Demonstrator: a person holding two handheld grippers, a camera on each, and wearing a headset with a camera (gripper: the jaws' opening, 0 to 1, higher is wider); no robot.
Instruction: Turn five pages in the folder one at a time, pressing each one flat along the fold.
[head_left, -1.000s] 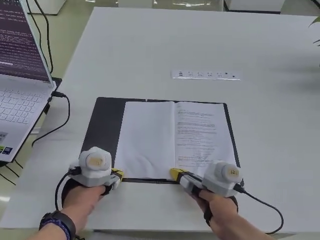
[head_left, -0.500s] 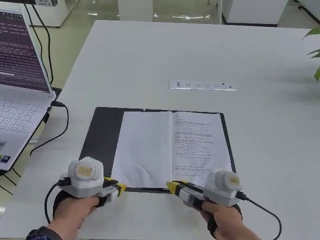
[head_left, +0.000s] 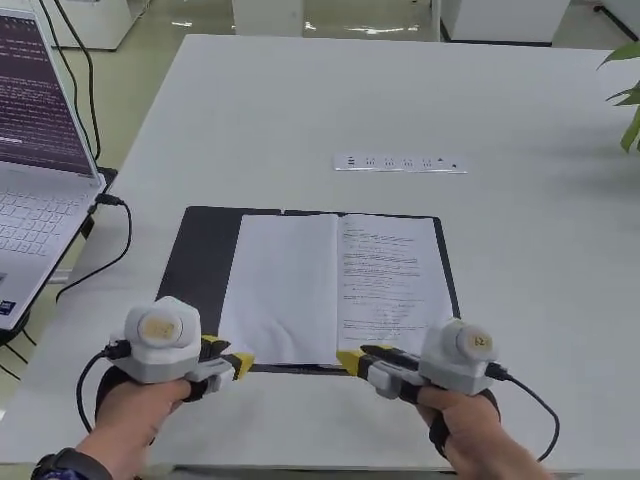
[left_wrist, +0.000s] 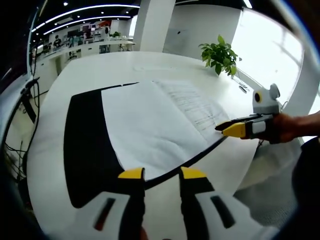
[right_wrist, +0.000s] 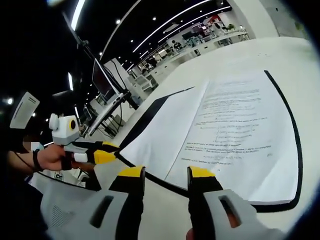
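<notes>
Head view — folder (head_left: 200, 262) (open) on table (head_left: 300, 100)

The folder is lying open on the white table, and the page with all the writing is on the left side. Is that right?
Not quite. The folder is lying open on the white table, but the page with the writing is on the right side. The left page is blank. The head view shows it.
</notes>
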